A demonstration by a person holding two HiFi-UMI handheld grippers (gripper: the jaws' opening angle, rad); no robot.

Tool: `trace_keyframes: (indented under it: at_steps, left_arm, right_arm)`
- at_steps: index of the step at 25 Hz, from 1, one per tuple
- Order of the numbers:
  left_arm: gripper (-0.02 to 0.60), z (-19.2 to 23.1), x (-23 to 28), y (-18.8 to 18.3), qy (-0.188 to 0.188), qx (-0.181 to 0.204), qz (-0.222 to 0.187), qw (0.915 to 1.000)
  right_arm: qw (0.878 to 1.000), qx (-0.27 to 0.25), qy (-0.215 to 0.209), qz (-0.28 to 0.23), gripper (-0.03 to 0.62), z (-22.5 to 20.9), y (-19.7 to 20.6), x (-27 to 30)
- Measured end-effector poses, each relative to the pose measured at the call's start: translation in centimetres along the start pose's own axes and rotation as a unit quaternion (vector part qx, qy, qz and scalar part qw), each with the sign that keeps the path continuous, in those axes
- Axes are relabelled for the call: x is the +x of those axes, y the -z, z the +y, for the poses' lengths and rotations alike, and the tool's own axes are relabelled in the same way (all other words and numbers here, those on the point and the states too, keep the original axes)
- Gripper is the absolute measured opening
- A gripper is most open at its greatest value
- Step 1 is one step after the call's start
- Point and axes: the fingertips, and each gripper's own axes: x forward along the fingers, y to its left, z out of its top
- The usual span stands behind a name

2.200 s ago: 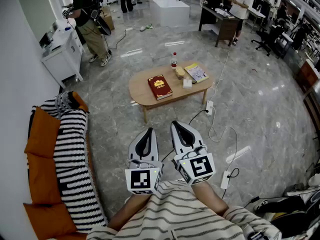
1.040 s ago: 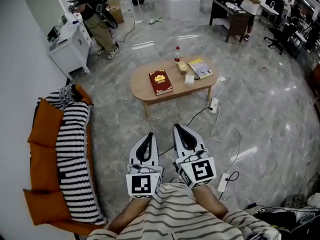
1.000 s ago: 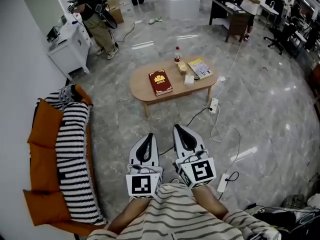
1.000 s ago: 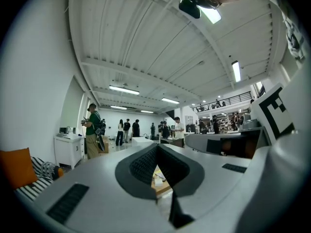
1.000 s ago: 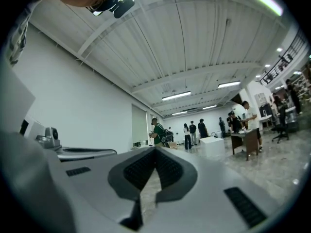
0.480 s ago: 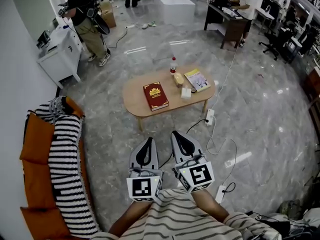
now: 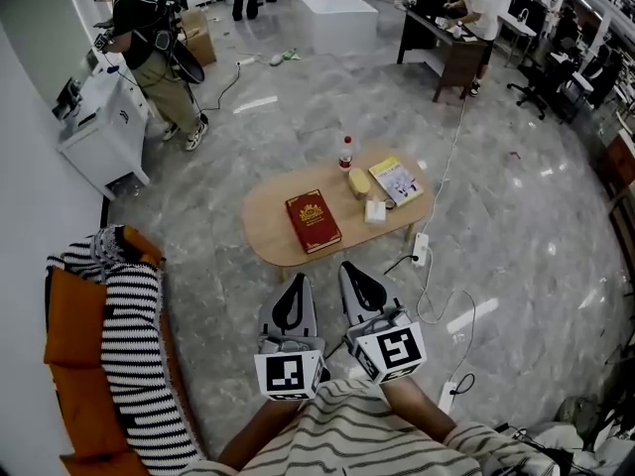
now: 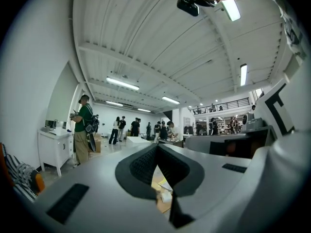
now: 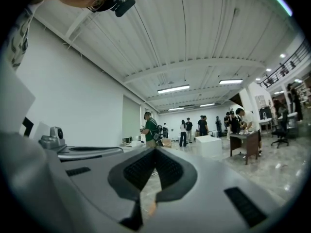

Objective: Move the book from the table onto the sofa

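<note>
Red book [image 7: 313,221] lies on the table's [image 7: 266,216] left half.
Left gripper [image 7: 295,280] and right gripper [image 7: 349,267] both closed, empty (side by side, short of near edge).

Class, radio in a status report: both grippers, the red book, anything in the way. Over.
Left gripper and right gripper shut, empty, short of the table. Red book flat on it, untouched. Power strip lies by table's right end.

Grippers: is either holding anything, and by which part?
Nothing. Left gripper and right gripper shut, empty; dark red hardcover book lies on the oval wooden table.
</note>
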Motion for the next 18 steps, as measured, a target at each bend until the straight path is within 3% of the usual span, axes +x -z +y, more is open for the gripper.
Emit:
trace_keyframes:
  at_steps: [8,18]
  left_arm:
    - [0.006,5.9,5.8,0.4,0.018,-0.009,0.01,0.9997]
    - [0.005,9.0,8.7,1.9,0.022,-0.029,0.022,0.9991]
  right_arm:
    - [1.0,-0.009,0.012,0.014,0.014,-0.2,0.3,8.6]
    - [0.999,-0.017,0.035,0.036,0.014,-1.0,1.3,12.6]
